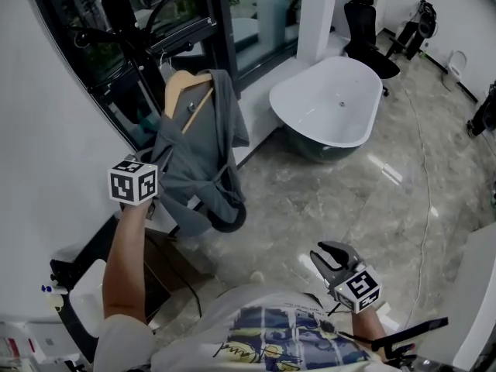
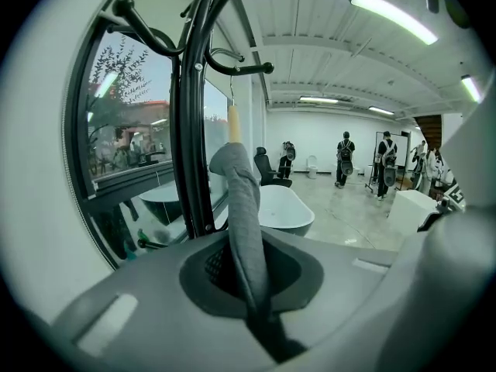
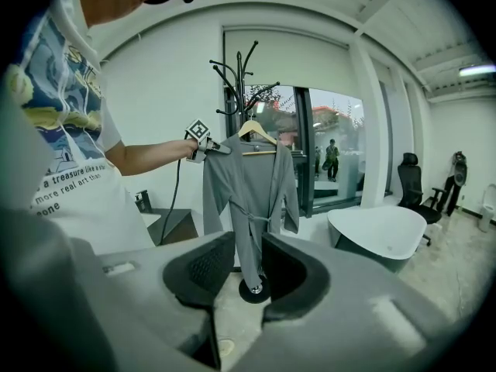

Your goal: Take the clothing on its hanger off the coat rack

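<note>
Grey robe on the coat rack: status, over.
Left gripper shut on grey robe at the shoulder. Right gripper open, empty, held low. Wooden hanger hooked on coat rack. Nothing blocking it.

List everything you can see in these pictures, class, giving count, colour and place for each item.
coat rack: one, black, beside the window
hanger: one, light wood, hooked on the coat rack
robe: one, grey, draped on the hanger
bathtub: one, white, right of the coat rack in the head view
office chair: one, black, beyond the bathtub
people: several, dark-clothed, far end of the room
left claw: one, grey, shut on the robe
right claw: one, grey, open and empty, low at the head view's right
</note>
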`<action>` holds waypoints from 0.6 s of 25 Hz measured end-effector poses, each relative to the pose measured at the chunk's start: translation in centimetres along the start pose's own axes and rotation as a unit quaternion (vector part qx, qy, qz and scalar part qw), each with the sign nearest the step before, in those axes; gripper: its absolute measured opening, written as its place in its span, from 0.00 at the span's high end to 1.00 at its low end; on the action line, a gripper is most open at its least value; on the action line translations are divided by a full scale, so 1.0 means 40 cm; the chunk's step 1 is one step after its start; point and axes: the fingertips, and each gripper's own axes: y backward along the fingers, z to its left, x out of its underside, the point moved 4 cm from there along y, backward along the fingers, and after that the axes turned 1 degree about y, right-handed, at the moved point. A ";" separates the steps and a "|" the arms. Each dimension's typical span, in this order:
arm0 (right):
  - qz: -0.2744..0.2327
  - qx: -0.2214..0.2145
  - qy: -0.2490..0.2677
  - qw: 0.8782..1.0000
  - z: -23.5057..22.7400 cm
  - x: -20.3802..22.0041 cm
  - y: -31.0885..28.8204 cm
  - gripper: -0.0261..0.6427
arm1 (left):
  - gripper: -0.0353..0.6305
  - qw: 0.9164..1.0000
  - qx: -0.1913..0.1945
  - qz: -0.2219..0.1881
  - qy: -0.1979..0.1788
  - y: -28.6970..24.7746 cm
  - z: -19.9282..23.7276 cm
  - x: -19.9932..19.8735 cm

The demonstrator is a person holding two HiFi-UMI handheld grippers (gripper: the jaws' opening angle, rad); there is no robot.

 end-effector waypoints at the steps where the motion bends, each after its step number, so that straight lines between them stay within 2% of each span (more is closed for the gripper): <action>1: 0.000 0.001 0.000 1.000 0.000 0.001 0.004 0.80 | 0.94 1.000 -0.003 -0.002 0.001 0.002 0.002 -0.001; 6: 0.002 0.015 -0.003 1.000 0.000 0.017 0.045 0.80 | 0.94 1.000 -0.005 -0.008 -0.006 0.013 -0.010 -0.018; 15: -0.005 0.027 -0.009 1.000 -0.027 0.044 0.128 0.80 | 0.94 0.999 0.011 -0.025 -0.019 0.017 -0.081 -0.114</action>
